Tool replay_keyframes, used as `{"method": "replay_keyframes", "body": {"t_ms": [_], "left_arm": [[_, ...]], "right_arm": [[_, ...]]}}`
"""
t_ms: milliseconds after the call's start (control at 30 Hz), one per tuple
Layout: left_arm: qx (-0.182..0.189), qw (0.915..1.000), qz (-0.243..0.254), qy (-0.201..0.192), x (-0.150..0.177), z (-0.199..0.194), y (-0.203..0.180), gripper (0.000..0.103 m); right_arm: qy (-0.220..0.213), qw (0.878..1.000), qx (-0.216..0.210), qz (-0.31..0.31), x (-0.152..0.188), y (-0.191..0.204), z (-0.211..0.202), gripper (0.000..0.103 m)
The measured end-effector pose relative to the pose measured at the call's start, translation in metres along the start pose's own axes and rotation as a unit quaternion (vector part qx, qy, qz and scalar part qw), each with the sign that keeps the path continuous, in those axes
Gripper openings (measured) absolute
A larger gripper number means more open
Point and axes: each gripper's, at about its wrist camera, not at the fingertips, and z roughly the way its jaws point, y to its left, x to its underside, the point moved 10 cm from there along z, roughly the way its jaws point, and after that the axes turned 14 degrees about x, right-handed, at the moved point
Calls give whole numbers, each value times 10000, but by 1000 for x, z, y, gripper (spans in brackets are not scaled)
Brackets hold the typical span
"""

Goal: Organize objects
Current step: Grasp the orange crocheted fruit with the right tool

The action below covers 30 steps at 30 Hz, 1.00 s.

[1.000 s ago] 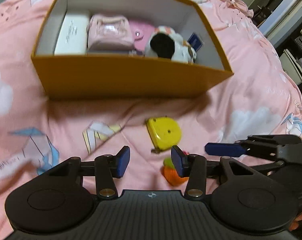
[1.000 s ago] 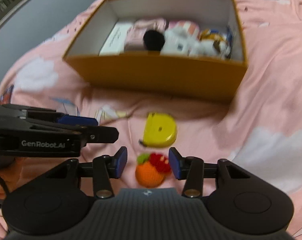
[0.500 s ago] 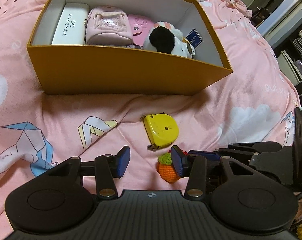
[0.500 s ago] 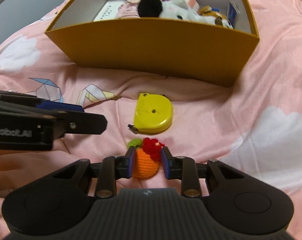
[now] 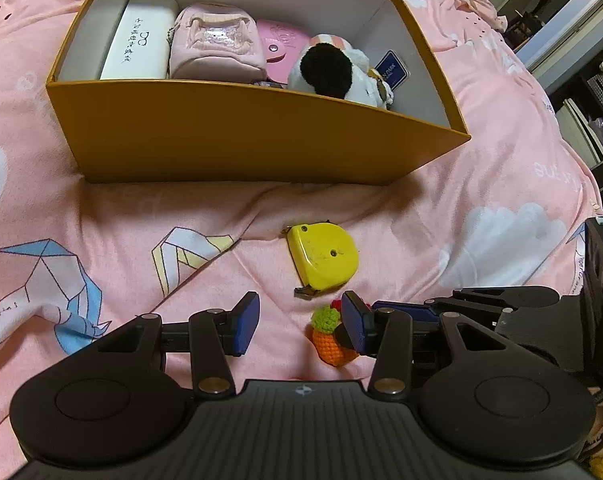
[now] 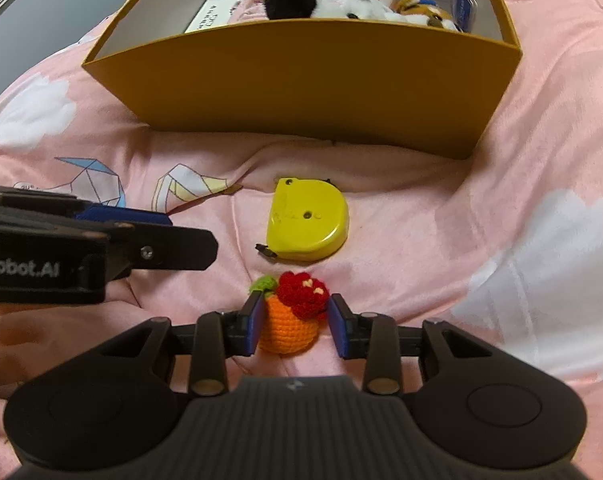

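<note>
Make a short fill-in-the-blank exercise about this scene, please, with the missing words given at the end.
1. The tape measure on the pink bedding is ____ in colour.
2. The crochet toy sits between the pads of the ____ gripper.
3. The left gripper has ____ between its pads.
4. The plush toy lies inside the orange ____.

Missing words: yellow; right; nothing; box

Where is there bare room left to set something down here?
The bedspread is bare right of the tape measure, on the cloud print, and left of it over the origami prints. Crowded: the orange box holds a full row of things, and the crochet fruit lies close before the tape measure.
</note>
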Motion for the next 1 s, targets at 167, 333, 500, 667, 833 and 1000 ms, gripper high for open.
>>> {"method": "replay_keyframes", "body": {"t_ms": [167,333,500,667,833,1000], "left_arm": [[-49,10000,-43,23,0,0,5,53],[50,10000,-61,-18,-2,-2,5,53],[259,9997,22,-31,-9,4,-1,55],[250,9997,-25,12,-19,17,-1,59],[125,9999,48,44,-22,19,-1,59],[123,9998,-43,118,-21,24,3,59]], "right_arm": [[65,10000,-10,-65,1,2,4,45],[19,9999,-52,104,-1,-3,2,30],[-233,9995,158,158,-13,-21,-19,0],[-181,9994,-217,195,-14,-22,-26,10],[-28,9994,-335,-60,-7,0,-10,49],[170,9996,-166,-144,-2,1,12,52]]}}
